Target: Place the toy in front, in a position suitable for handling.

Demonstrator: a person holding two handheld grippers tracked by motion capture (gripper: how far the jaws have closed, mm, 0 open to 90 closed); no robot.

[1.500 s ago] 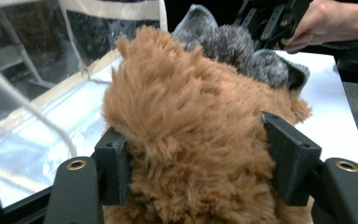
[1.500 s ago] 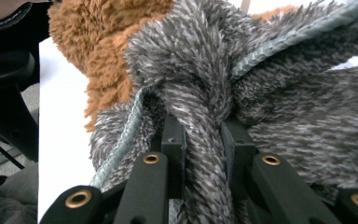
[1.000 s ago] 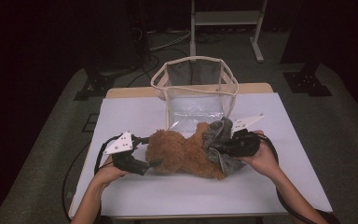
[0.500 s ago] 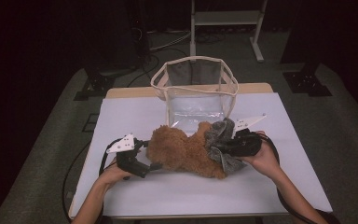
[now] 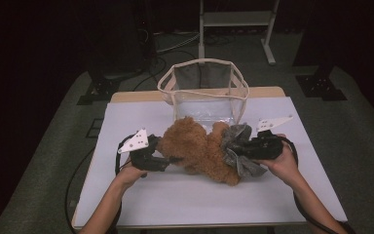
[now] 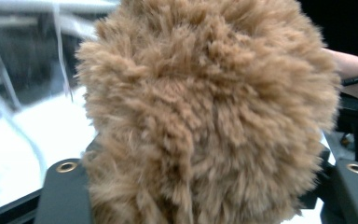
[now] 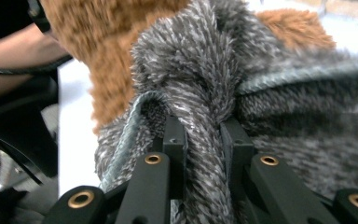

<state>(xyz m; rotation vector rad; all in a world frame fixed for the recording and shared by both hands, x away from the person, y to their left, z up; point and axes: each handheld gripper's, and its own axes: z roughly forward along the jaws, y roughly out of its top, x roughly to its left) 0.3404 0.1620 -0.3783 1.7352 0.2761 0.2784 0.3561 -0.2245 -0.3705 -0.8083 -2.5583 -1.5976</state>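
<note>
gripping grey cloth point(image 7: 205, 93) with right tongs point(image 7: 204, 140) | left tongs point(image 6: 200, 186) closing around brown plush toy point(image 6: 205, 107)

No readable text, label, brand or number anywhere.

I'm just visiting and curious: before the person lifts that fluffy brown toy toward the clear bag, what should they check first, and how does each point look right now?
1. Right gripper clamped on the grey cloth: ok, a fold is pinched between its jaws.
2. Left gripper gripping the brown plush toy: cannot tell. Its jaws have just been closing with the fur between them, but the fur hides the contact in the left gripper view.
3. Clear bag standing with its mouth open: ok, just behind the toy.
4. Toy free of the bag: ok in the high view, though close to its front wall.
5. Cables clear of the toy: ok, they trail beside the forearms.
6. White table free ahead of the person: ok.
</note>
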